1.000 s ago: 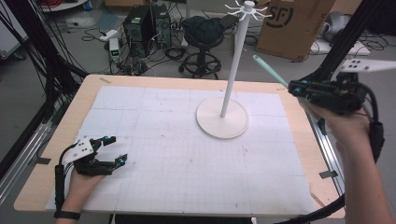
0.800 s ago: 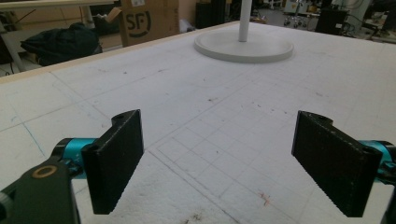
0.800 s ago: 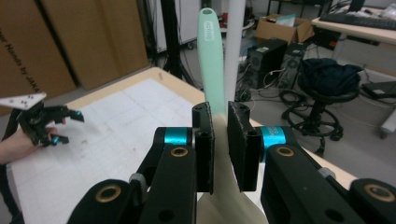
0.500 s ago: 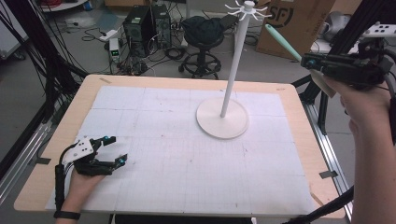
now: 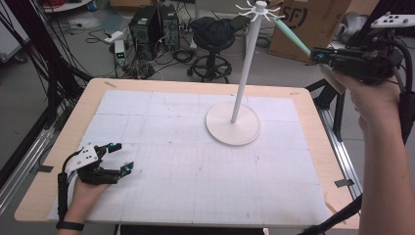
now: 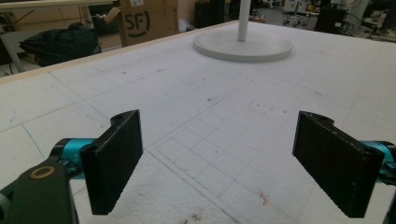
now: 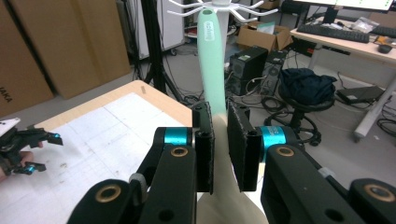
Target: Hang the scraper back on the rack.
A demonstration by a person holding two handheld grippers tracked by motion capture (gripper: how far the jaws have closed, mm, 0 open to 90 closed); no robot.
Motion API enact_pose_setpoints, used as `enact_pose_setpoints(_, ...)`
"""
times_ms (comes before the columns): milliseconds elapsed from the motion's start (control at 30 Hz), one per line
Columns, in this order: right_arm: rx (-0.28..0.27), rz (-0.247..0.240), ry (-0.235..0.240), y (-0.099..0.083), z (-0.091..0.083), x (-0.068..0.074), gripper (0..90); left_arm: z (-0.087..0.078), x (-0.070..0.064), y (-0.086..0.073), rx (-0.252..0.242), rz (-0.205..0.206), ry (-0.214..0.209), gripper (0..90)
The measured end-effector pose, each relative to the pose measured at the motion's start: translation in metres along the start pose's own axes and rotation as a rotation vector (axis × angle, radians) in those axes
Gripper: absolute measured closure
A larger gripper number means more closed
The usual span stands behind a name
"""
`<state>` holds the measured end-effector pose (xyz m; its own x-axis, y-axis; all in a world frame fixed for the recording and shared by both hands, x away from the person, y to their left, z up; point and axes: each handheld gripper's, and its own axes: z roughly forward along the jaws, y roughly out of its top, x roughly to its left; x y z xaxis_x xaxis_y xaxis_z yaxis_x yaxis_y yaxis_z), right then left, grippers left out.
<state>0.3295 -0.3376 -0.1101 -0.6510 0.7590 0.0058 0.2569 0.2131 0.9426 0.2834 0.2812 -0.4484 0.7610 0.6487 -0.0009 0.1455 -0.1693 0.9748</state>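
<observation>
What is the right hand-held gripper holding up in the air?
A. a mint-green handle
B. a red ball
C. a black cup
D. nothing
A: the right hand-held gripper has its jaws shut on a mint-green handle that points up at the hooks atop the white stand.

Cut off and hidden parts

The pale mint-green plastic utensil handle [image 7: 212, 60] has its lower end hidden between the jaws; the tall white hooked stand [image 6: 243, 43] loses its pole at the top edge.
</observation>
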Motion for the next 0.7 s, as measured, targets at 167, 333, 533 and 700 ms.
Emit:
enact_pose_setpoints(167,0.004,-0.005,0.001,0.000,0.002,0.001,81.4,0.000,0.000,0.000,0.000,-0.001,0.000,16.6)
enact_pose_setpoints(333,0.018,-0.002,-0.016,0.000,0.005,0.000,81.4,0.000,0.000,0.000,0.000,0.000,0.000,16.6)
enact_pose_setpoints(533,0.024,-0.005,-0.017,0.000,0.010,0.000,81.4,0.000,0.000,0.000,0.002,0.001,0.000,16.6)
enact_pose_setpoints(700,0.034,0.009,-0.028,-0.003,0.016,-0.003,81.3,0.000,0.000,0.000,0.002,0.002,0.000,16.6)
